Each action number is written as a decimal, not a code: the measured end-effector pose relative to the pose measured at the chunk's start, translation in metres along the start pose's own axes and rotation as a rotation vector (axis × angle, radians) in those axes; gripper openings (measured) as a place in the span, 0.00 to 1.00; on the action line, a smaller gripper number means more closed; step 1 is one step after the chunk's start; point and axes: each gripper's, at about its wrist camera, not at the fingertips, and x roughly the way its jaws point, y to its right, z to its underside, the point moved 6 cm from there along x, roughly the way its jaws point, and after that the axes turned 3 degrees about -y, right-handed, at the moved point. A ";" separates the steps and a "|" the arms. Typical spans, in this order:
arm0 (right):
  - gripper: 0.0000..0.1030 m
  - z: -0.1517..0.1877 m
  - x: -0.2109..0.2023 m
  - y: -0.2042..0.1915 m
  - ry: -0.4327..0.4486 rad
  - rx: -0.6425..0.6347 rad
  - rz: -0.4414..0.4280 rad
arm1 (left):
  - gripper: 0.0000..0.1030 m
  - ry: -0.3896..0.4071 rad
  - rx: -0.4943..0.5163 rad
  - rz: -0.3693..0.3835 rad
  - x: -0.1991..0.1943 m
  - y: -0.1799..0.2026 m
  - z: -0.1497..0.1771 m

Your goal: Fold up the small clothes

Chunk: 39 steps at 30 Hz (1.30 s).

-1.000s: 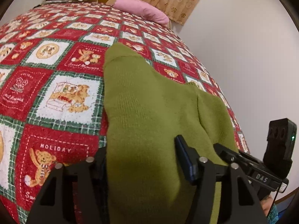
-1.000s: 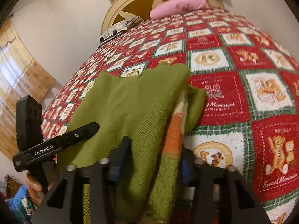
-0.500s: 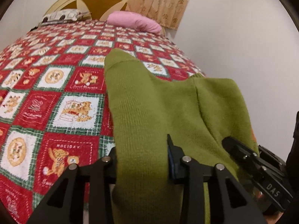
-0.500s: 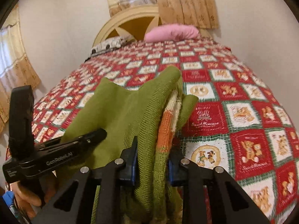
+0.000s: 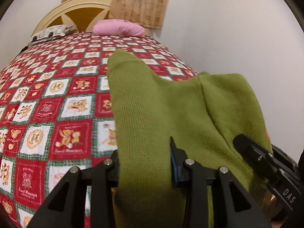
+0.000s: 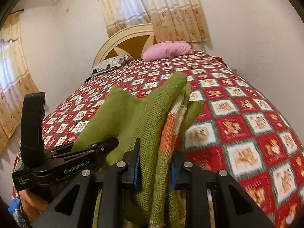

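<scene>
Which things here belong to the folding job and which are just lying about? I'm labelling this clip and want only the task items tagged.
Part of the job:
- green knitted garment, with an orange stripe
- left hand-held gripper, clamped on it
- right hand-held gripper, clamped on it

Just lying about:
- pink pillow
- patterned pillow
- teddy-bear quilt
- curtains

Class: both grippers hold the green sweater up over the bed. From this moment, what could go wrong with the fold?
1. The right gripper pinches a thick bunch of the sweater, orange trim included; layers may slip out or crease unevenly.
2. The left gripper grips a single smooth layer, so the two edges could land misaligned on the quilt.
3. The far end of the sweater hangs loose and may fold under itself when laid down.
</scene>
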 end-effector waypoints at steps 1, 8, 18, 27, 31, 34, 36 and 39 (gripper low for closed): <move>0.24 0.003 -0.008 0.003 0.007 0.003 0.010 | 0.36 -0.003 0.010 0.005 -0.002 0.007 0.003; 0.24 0.020 -0.056 0.026 0.037 0.027 0.061 | 0.36 -0.013 0.078 0.052 -0.014 0.050 0.016; 0.24 0.031 -0.100 0.070 0.084 0.075 0.148 | 0.36 -0.024 0.169 0.105 -0.004 0.112 0.019; 0.24 0.030 -0.124 0.113 0.123 0.124 0.214 | 0.36 -0.036 0.236 0.159 0.012 0.165 0.016; 0.24 0.031 -0.130 0.130 0.132 0.133 0.242 | 0.36 -0.039 0.262 0.169 0.021 0.183 0.013; 0.24 0.027 -0.129 0.145 0.135 0.142 0.254 | 0.36 -0.041 0.271 0.173 0.031 0.195 0.006; 0.24 0.023 -0.127 0.153 0.142 0.140 0.266 | 0.36 -0.033 0.282 0.167 0.036 0.201 0.000; 0.24 0.016 -0.119 0.170 0.146 0.138 0.282 | 0.36 -0.017 0.300 0.143 0.049 0.210 -0.010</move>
